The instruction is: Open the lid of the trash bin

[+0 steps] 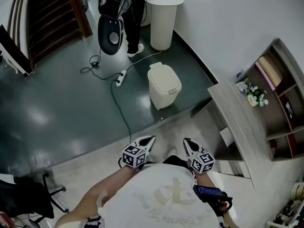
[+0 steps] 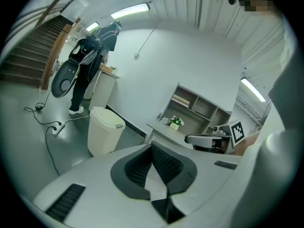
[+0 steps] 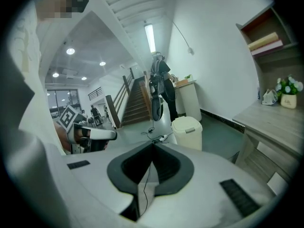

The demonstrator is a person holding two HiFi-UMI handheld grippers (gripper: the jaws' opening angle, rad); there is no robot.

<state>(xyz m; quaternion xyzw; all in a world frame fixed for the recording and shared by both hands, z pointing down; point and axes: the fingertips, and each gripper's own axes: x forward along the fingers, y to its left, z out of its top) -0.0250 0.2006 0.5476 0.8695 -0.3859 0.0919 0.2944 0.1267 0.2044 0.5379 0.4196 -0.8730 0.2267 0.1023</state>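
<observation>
The small cream trash bin (image 1: pixel 164 85) stands on the dark floor with its lid down, well ahead of me. It also shows in the left gripper view (image 2: pixel 105 130) and the right gripper view (image 3: pixel 187 130). My left gripper (image 1: pixel 149 140) and right gripper (image 1: pixel 186 142) are held close to my body, side by side, both far short of the bin. Each has its jaws together with nothing between them. The right gripper (image 2: pixel 209 139) appears in the left gripper view, and the left gripper (image 3: pixel 93 135) in the right gripper view.
A taller white bin (image 1: pixel 163 18) stands at the back wall beside a standing person (image 1: pixel 135 13). A power strip and cable (image 1: pixel 120 78) lie left of the small bin. A grey desk with shelves (image 1: pixel 240 122) is on the right, stairs (image 1: pixel 52 18) at back left.
</observation>
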